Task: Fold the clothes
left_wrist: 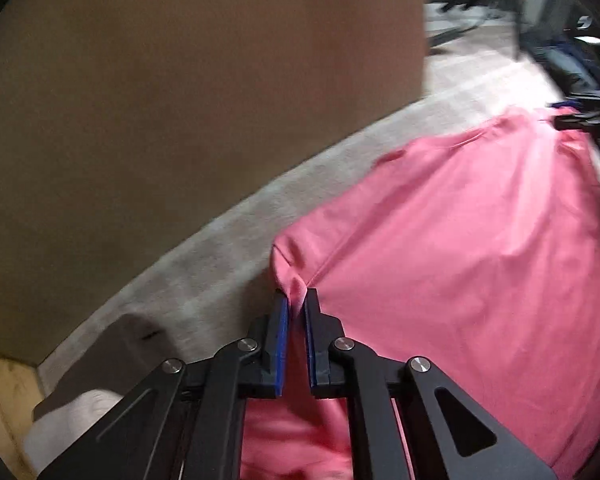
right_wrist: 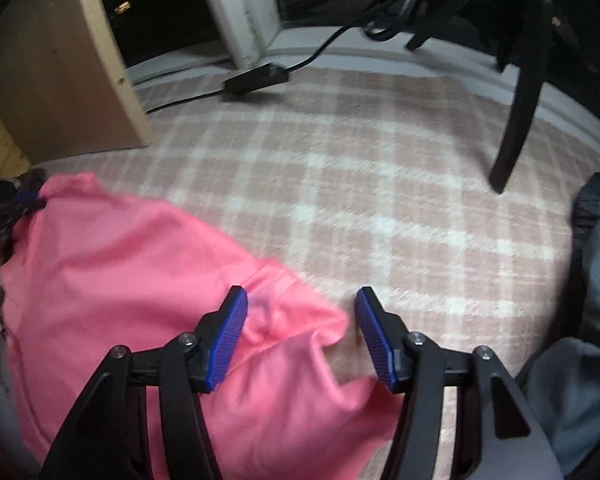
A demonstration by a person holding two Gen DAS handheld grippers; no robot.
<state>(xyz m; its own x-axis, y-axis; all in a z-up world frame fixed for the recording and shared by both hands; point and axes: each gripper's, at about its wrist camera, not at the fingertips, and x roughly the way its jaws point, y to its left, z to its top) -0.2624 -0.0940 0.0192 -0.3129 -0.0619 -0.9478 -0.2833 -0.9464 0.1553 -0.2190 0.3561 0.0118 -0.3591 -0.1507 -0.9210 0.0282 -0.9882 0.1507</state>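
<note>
A pink garment [left_wrist: 460, 240] lies spread on a checked beige cover [right_wrist: 380, 168]. My left gripper [left_wrist: 297, 300] is shut on a pinched fold at the garment's near corner, and the cloth pulls taut from there. It also shows at the left edge of the right wrist view, where the left gripper [right_wrist: 24, 204] holds that far corner. My right gripper [right_wrist: 300, 304] stands over another bunched corner of the pink garment [right_wrist: 120, 264]. Cloth lies between its blue pads [right_wrist: 230, 336], but the right pad stands clear of it, so the gripper is open. The right gripper [left_wrist: 580, 122] is a dark shape at the garment's far end.
A tall brown board [left_wrist: 180, 120] stands close along the left side. A dark chair leg [right_wrist: 516, 120] rests on the cover at the back right. A black power brick [right_wrist: 256, 76] with a cable lies by the white frame. Grey-blue cloth [right_wrist: 580, 360] lies at the right edge.
</note>
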